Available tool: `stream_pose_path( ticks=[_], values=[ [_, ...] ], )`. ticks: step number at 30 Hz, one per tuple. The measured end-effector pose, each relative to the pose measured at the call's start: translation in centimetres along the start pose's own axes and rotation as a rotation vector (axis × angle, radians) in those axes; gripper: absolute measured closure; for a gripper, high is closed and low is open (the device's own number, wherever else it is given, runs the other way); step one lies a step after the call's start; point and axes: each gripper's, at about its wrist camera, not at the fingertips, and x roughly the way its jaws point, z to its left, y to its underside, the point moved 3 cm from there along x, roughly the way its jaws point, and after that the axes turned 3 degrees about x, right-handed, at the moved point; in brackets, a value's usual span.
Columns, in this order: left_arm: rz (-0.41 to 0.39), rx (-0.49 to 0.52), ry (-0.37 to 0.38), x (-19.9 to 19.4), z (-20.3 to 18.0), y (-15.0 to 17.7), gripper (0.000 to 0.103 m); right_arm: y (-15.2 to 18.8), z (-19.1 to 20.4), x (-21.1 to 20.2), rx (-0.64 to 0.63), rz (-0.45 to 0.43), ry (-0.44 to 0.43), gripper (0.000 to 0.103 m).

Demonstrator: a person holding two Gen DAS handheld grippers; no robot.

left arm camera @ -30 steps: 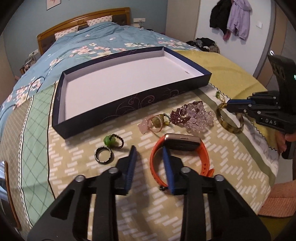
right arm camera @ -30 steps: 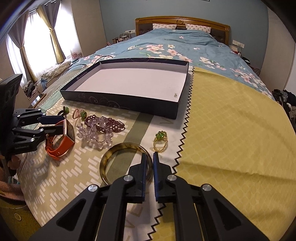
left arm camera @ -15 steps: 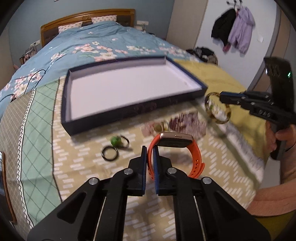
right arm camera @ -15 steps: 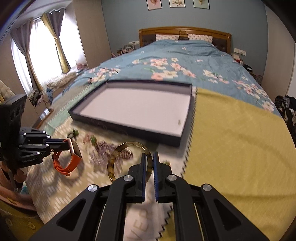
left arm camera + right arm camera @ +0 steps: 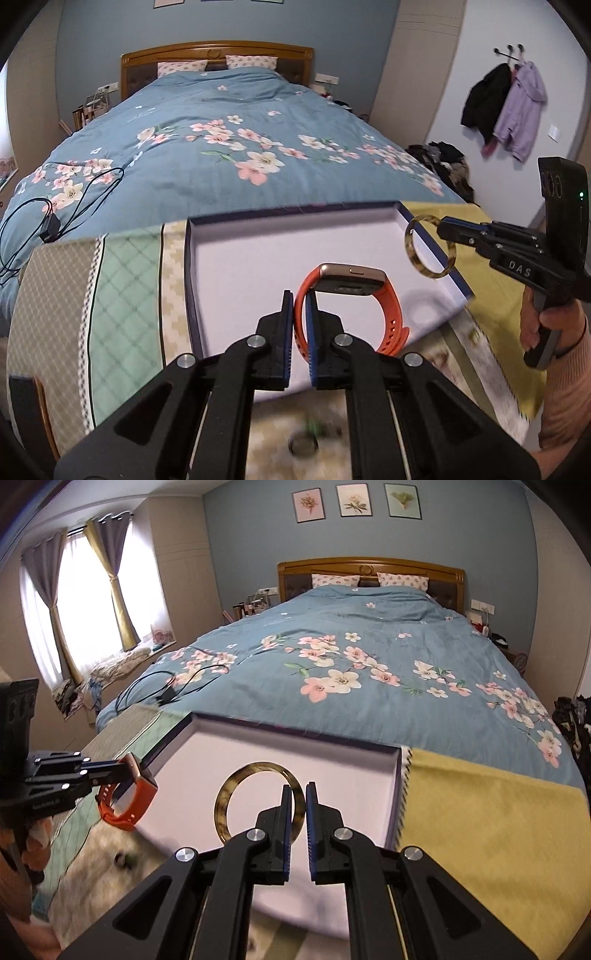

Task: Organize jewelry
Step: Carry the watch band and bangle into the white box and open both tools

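My left gripper (image 5: pixel 299 299) is shut on the strap of an orange watch (image 5: pixel 388 310) and holds it in the air over the white-lined dark box (image 5: pixel 236 266). My right gripper (image 5: pixel 299 790) is shut on a tortoiseshell bangle (image 5: pixel 225 797) and holds it above the box (image 5: pixel 351 779) near its right side. Each gripper shows in the other view: the right one with the bangle (image 5: pixel 430 247), the left one with the watch (image 5: pixel 129 794). A dark ring (image 5: pixel 303 445) and a green-beaded ring (image 5: pixel 314 428) lie blurred on the cloth below.
The box lies on patterned cloths at the foot of a bed with a blue floral quilt (image 5: pixel 221 147). A black cable (image 5: pixel 55 218) lies on the quilt at left. A yellow cloth (image 5: pixel 498 830) covers the right side. Coats (image 5: pixel 506 107) hang on the wall.
Both grippers closed on their items, lifted them off the cloth and carried them forward over the box. The other jewellery stayed on the cloth and dropped out of view.
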Motion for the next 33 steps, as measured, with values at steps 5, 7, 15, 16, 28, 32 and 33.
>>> stream_pose_path(
  ticks=[5,7,15,16,28,32,33],
  values=[
    [0.028,-0.036,-0.03,4.0,1.2,-3.3,0.096,-1.5,-0.8,4.0,0.036,0.039,0.031,0.097],
    [0.046,-0.055,-0.03,5.7,1.6,-4.0,0.096,-1.7,-1.2,5.6,0.052,0.06,0.046,0.097],
    [0.127,-0.126,-0.074,12.0,3.6,-5.0,0.096,-2.1,-2.0,9.3,0.113,0.143,0.087,0.097],
    [0.138,-0.129,-0.078,12.7,3.8,-5.2,0.096,-2.2,-2.1,9.5,0.119,0.154,0.096,0.097],
    [0.202,-0.182,-0.071,15.5,4.4,-5.0,0.08,-2.6,-2.5,10.1,0.167,0.179,0.116,0.092],
    [0.126,-0.167,-0.067,13.1,4.3,-4.9,0.069,-2.8,-2.2,7.0,0.16,0.077,0.072,0.087],
    [0.099,-0.158,-0.065,12.1,4.2,-4.8,0.068,-2.7,-2.1,5.8,0.151,0.048,0.059,0.081]
  ],
)
